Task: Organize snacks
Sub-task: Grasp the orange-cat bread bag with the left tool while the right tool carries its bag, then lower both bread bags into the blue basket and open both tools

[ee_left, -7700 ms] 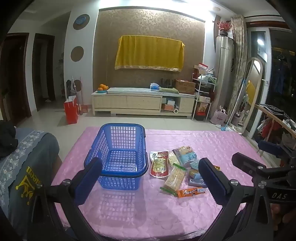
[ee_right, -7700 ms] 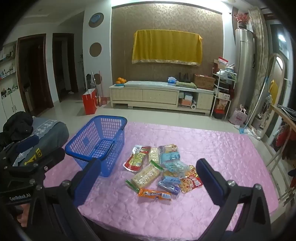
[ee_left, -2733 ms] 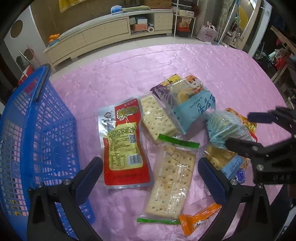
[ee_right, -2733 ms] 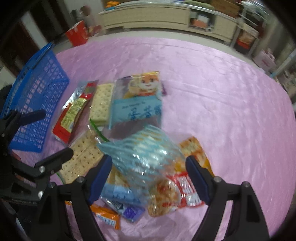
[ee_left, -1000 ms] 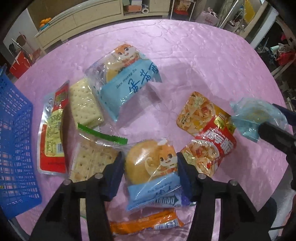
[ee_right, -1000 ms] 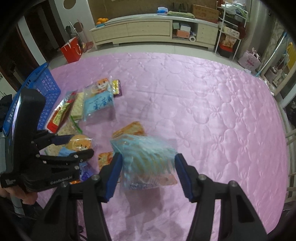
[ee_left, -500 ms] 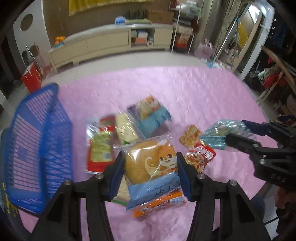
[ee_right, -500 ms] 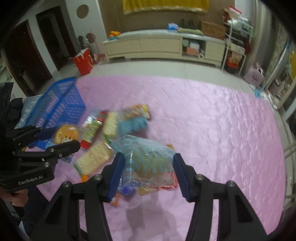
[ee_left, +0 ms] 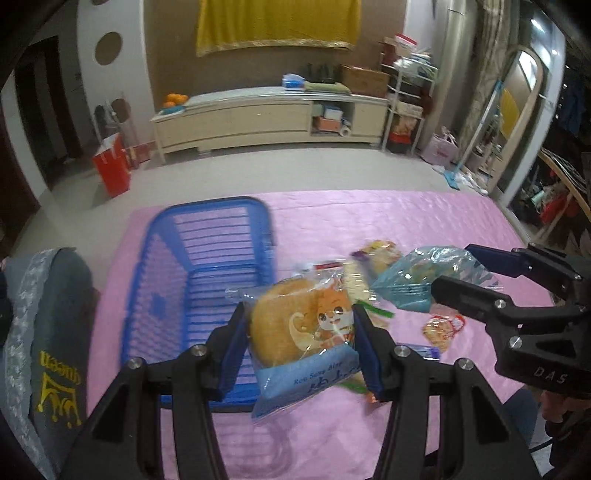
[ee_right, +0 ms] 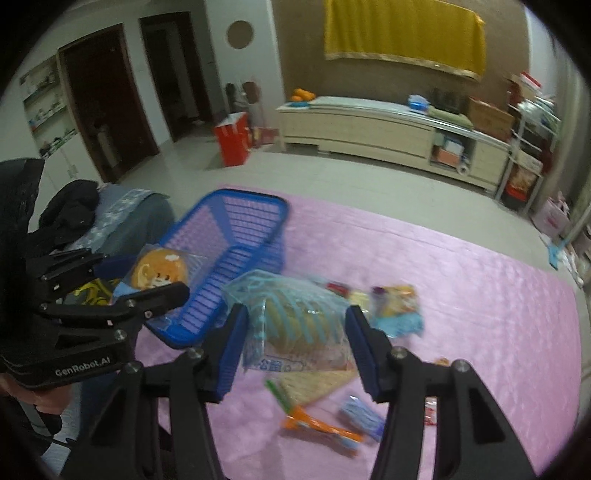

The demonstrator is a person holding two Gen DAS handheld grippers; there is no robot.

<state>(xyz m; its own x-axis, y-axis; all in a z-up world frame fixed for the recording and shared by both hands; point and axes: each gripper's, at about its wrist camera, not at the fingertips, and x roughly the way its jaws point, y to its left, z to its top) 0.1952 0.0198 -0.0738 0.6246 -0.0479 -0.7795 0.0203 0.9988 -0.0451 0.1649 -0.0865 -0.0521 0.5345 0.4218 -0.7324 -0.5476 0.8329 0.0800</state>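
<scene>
Left gripper [ee_left: 300,341]: clamped on bun pack [ee_left: 301,325], raised by basket [ee_left: 207,236].
Right gripper [ee_right: 295,343]: clamped on blue bag [ee_right: 295,314], above table [ee_right: 461,280].

Blue basket [ee_left: 207,258], pink quilted cloth [ee_left: 406,221], seemingly orange-fox wrapper [ee_left: 306,332].

yellow cloth [ee_left: 277,23] above low cabinet [ee_left: 266,114]

Both grippers point steeply down, the left gripper [ee_left: 300,341] and the right gripper [ee_right: 295,341] each clamped on a packet.
</scene>
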